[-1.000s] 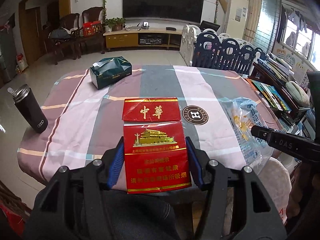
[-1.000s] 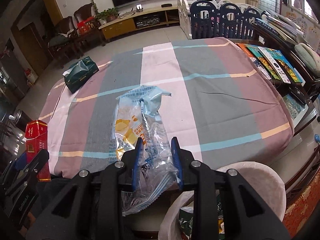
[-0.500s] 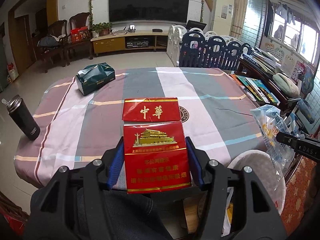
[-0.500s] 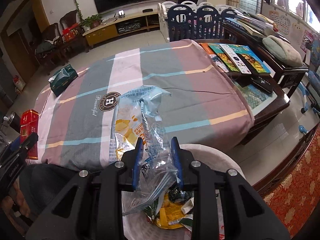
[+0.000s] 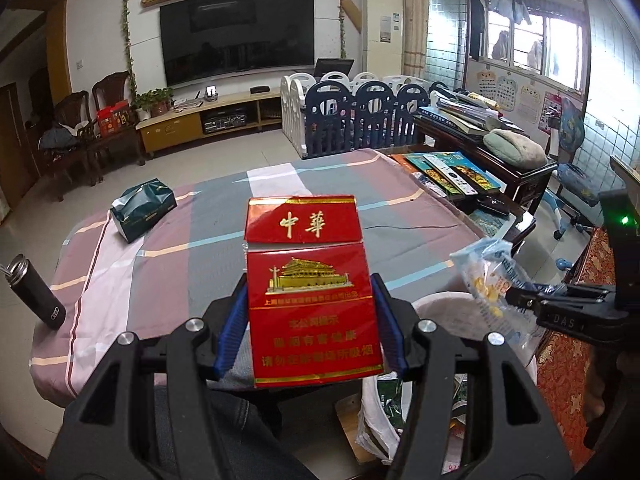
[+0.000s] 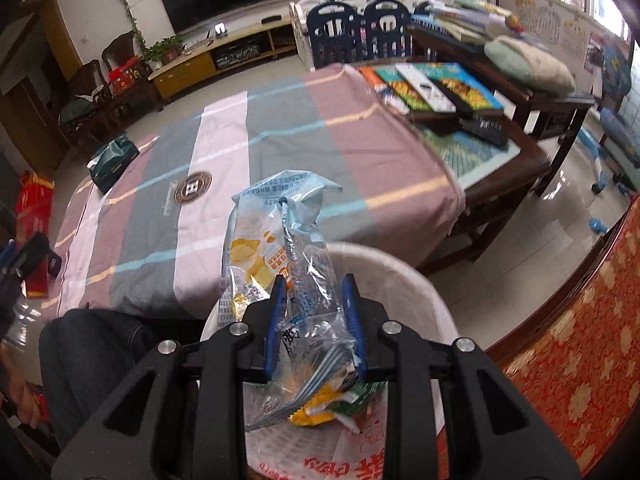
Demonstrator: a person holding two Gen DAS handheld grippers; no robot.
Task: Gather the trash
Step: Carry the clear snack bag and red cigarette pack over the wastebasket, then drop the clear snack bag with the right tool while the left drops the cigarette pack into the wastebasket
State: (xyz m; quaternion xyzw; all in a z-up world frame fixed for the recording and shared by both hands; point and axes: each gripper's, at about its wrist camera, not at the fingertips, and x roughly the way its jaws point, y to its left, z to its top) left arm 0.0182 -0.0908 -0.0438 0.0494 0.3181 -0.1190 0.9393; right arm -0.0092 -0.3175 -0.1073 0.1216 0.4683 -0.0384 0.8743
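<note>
My left gripper (image 5: 308, 300) is shut on a red cigarette pack (image 5: 310, 292) with gold lettering and holds it upright in front of the table, left of the bin. My right gripper (image 6: 314, 292) is shut on a clear and blue snack bag (image 6: 280, 248) and holds it over the white trash bin (image 6: 404, 276), which has wrappers inside. In the left wrist view the snack bag (image 5: 488, 276) and the right gripper (image 5: 520, 300) hang above the bin (image 5: 436, 304). The pack also shows in the right wrist view (image 6: 34, 204).
The striped tablecloth (image 5: 200, 240) carries a green tissue pack (image 5: 142, 208) and a black flask (image 5: 38, 294). A dark wooden side table (image 6: 500, 140) with books stands to the right. A person's knee (image 6: 92, 344) is left of the bin.
Both grippers have swung right, away from the table. The snack bag has moved from over the table edge to above the bin. The cigarette pack stays gripped.
</note>
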